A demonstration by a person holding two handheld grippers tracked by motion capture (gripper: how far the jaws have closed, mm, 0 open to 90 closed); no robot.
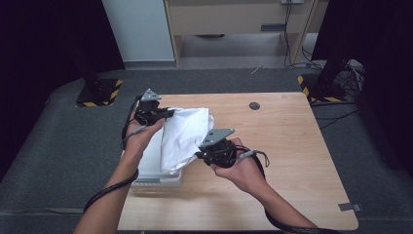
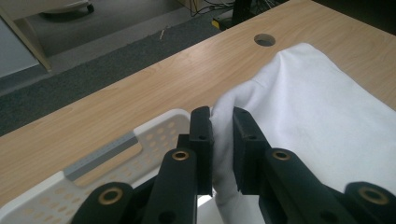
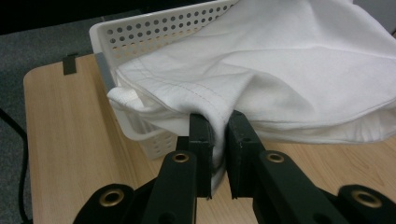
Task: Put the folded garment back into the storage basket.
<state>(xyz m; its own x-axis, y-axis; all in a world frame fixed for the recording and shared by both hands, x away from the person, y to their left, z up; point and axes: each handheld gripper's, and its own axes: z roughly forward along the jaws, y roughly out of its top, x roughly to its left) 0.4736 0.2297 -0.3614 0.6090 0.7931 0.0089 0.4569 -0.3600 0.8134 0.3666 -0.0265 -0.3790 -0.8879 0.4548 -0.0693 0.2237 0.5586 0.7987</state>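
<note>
Above the table's left half we hold a white garment (image 1: 182, 136) stretched between our two grippers. Our left gripper (image 1: 168, 113) sits farther from us, forearm angled inward, its jaws pinching a fold at the cloth's far corner. Our right gripper (image 1: 202, 153) is nearer to us and more central, wrist bent so it points left, its jaws clamped on a stitched hem. From the right gripper view, the cloth (image 3: 280, 74) drapes over the white perforated basket (image 3: 140, 28) beneath it. That basket (image 1: 160, 178) stands at the table's left edge, close to the near side. To our right the wooden table (image 1: 292, 161) runs open and bare as far as its right edge, with a round cable hole (image 1: 254, 106) near the far edge.
</note>
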